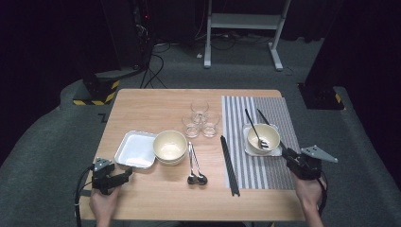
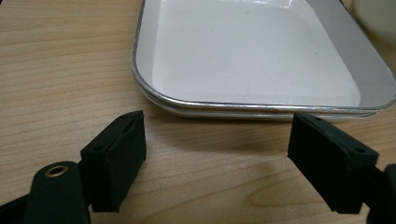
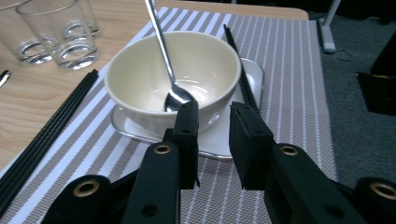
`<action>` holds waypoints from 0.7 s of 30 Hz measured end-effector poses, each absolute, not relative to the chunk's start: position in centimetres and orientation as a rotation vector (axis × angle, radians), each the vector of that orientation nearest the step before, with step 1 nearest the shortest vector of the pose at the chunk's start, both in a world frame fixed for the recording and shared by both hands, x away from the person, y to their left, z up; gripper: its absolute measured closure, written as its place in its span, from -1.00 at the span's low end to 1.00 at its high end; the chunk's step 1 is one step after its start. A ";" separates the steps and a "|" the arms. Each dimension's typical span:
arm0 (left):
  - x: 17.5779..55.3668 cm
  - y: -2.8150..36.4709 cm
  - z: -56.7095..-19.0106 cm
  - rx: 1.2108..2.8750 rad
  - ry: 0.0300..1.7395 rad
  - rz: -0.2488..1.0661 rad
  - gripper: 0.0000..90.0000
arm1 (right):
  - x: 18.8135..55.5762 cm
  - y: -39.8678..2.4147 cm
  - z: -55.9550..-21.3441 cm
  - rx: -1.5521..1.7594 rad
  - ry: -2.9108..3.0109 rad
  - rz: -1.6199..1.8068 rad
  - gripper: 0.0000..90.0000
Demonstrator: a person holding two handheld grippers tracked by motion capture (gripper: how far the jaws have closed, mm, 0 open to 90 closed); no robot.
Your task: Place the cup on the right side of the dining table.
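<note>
Showing chopsticks (image 3: 243, 79) behind the bowl (image 3: 173, 81) (right gripper view).

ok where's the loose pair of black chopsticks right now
In the high view, the black chopsticks lie along the left edge of the striped grey placemat, right of two metal spoons.

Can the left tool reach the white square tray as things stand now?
Probably yes. The left tool is open, its jaws pointing at the near rim of the white square tray, with only bare wooden table between them.
</note>
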State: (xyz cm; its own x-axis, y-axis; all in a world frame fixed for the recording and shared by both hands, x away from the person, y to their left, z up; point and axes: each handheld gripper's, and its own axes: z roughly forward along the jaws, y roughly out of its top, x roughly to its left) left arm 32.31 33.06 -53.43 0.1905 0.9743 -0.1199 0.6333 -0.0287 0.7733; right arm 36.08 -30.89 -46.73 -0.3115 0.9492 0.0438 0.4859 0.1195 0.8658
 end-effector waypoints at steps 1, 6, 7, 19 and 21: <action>32.3 33.1 -53.4 1.743 1.522 0.596 -0.57 | 36.0 -30.6 -46.8 1.384 1.869 1.121 0.61; 32.3 33.1 -53.4 1.743 1.522 0.596 -0.57 | 35.7 -29.0 -47.1 1.355 1.894 1.122 0.61; 32.3 33.1 -53.4 1.743 1.521 0.596 -0.57 | 35.7 -28.7 -47.1 1.352 1.899 1.125 0.61; 32.3 33.0 -53.4 1.742 1.523 0.593 -0.57 | 36.9 -25.1 -46.7 1.284 1.964 1.148 0.60; 32.3 33.0 -53.4 1.742 1.522 0.594 -0.57 | 37.1 -24.8 -46.6 1.282 1.967 1.146 0.61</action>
